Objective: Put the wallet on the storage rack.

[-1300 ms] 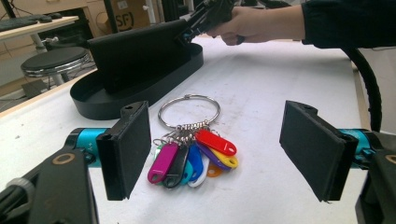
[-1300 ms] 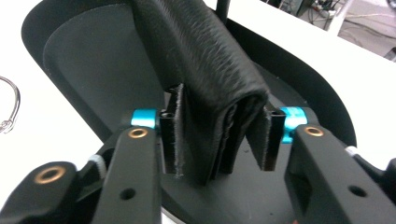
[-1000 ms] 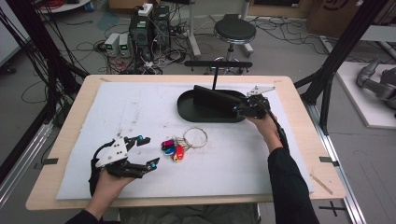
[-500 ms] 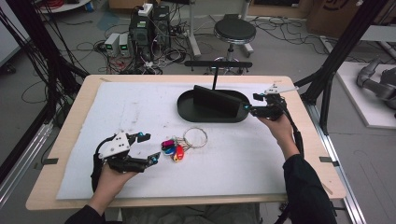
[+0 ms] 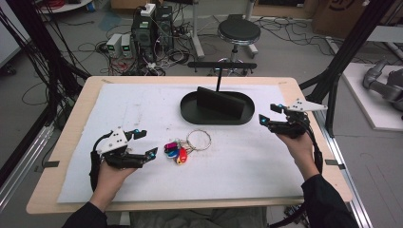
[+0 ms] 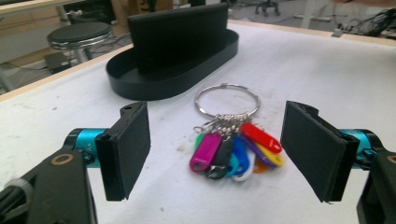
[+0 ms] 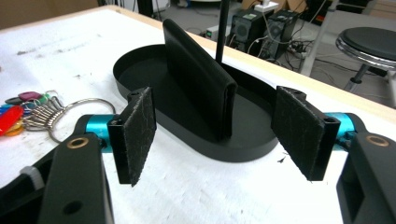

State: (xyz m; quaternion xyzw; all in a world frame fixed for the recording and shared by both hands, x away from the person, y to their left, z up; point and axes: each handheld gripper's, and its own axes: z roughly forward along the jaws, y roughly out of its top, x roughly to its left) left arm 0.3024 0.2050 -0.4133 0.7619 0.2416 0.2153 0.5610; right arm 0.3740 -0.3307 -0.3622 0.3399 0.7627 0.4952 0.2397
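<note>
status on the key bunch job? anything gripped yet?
Done: nothing gripped. The bunch of coloured key tags on a metal ring lies on the white mat, outside the black oval tray. In hand: left gripper beside it, jaws open. Right gripper open beside the tray. Left: grasping, lifting.

Soft, even overhead light; my desk [image 5: 142, 109] looks bright, shadows faint, and everything beyond its far edge blurs.

In the right gripper view, the bunch of coloured plastic key tags [image 7: 16, 109] on the steel ring is cut off by the left edge. The black upright wallet [image 7: 198, 77] hides part of the black oval tray [image 7: 243, 144] floor behind it. In the left gripper view the lower tags overlap, so their count is unclear.
</note>
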